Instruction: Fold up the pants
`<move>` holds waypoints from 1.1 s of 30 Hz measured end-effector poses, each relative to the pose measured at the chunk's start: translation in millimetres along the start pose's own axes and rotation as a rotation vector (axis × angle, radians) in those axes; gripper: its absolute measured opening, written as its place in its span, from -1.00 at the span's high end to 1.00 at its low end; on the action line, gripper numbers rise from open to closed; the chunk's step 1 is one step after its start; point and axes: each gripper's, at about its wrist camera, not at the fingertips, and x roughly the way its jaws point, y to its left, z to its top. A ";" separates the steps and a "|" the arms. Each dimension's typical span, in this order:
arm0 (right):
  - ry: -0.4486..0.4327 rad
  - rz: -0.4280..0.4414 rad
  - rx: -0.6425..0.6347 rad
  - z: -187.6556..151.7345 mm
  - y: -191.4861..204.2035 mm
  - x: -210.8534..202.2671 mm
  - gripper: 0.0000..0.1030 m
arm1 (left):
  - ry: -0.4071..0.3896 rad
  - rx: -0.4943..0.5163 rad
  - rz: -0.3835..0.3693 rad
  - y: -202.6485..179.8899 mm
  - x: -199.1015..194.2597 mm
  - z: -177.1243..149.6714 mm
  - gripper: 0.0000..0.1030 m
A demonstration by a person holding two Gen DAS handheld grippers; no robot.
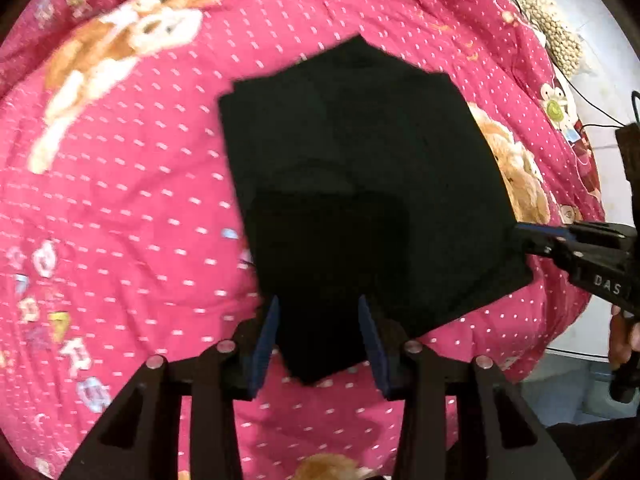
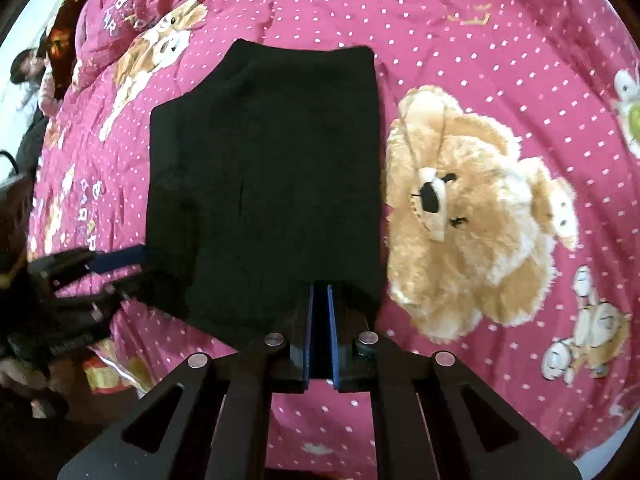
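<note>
One pair of black pants (image 2: 264,184), already folded, lies on the pink dotted bedspread (image 2: 460,40). In the right wrist view its long axis runs from the top centre of the frame down to the bottom centre. At lower left of that view the left gripper (image 2: 132,268) reaches in, jaws spread around the pants' left edge without pinching it. At bottom centre the right gripper (image 2: 319,300) points steeply down, clamped on the pants' near edge. One printed teddy bear (image 2: 472,216) fills the right side.
</note>
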 end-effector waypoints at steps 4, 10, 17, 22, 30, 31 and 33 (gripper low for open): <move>-0.030 -0.008 0.004 -6.6 1.3 -20.1 0.77 | -0.058 -0.009 0.011 6.1 -30.7 -7.2 0.14; -0.096 0.008 -0.010 -26.5 17.8 -50.4 0.38 | -0.126 -0.012 0.032 3.8 -68.5 -18.3 0.14; -0.155 0.021 -0.012 -46.4 37.2 -77.9 0.38 | -0.199 -0.003 0.058 -4.4 -101.8 -27.8 0.14; -0.174 0.015 -0.028 -55.5 48.5 -88.5 0.38 | -0.239 0.003 0.074 -4.2 -118.6 -33.5 0.14; -0.202 0.012 -0.052 -64.6 65.4 -98.9 0.38 | -0.270 0.017 0.085 -3.0 -131.6 -41.8 0.14; -0.204 0.011 -0.054 -65.2 67.3 -99.6 0.38 | -0.272 0.016 0.084 -2.2 -132.7 -42.5 0.14; -0.205 0.012 -0.056 -66.3 71.0 -100.1 0.38 | -0.275 0.017 0.085 -1.1 -134.6 -43.9 0.14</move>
